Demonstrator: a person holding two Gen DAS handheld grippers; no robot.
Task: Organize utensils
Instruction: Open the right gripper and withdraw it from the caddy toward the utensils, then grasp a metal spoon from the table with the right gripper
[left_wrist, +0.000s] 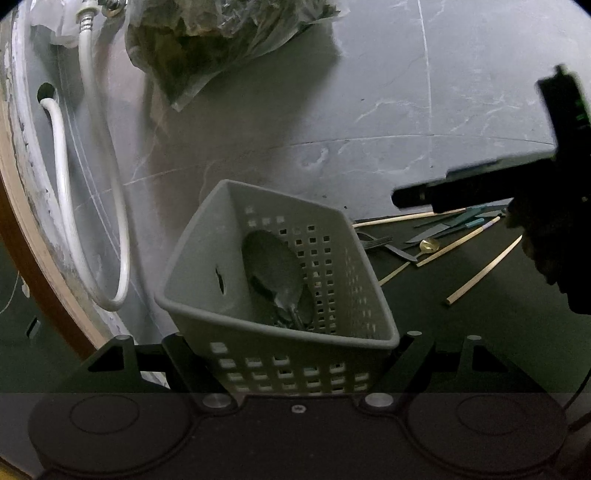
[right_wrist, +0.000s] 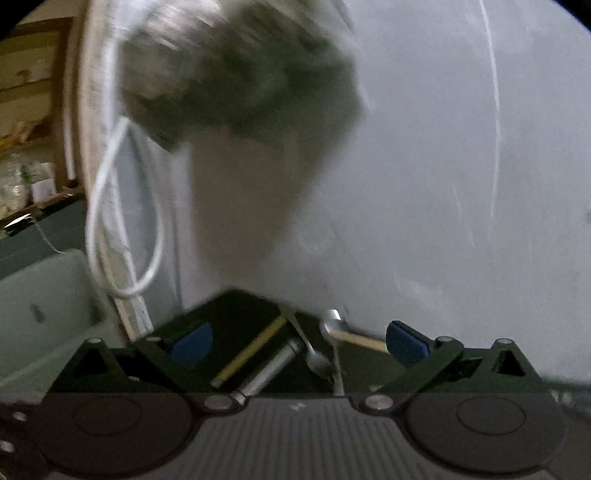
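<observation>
Left gripper (left_wrist: 295, 354) clamped the near wall of one grey perforated basket (left_wrist: 207, 258), a finger on each side of it; basket sat tilted on the dark tabletop (left_wrist: 480, 332). Inside the basket: at least two dark spoons (left_wrist: 269, 266), bowls up, rest of the contents too dim to count. Right of the basket, one loose pile of utensils (left_wrist: 424, 236) lay on the tabletop: four pale wooden chopsticks (left_wrist: 484, 269) countable, one gold spoon (left_wrist: 428, 244), one dark fork (left_wrist: 376, 242), some teal-handled pieces, exact number unclear. Right gripper (right_wrist: 299, 343) was spread wide, both blue pads (right_wrist: 404, 345) apart with nothing pinched; its view was motion-blurred, and between the fingers lay roughly one chopstick, one metal handle and two silvery spoons, all untouched. Beyond the basket: grey marble-look wall (left_wrist: 369, 129) with white veins and seams. Left of the basket, two white hoses (left_wrist: 62, 192) hung in a loop against the wall. Above the basket, one clear plastic bag (left_wrist: 214, 48) of dark stuff hung on the wall.
</observation>
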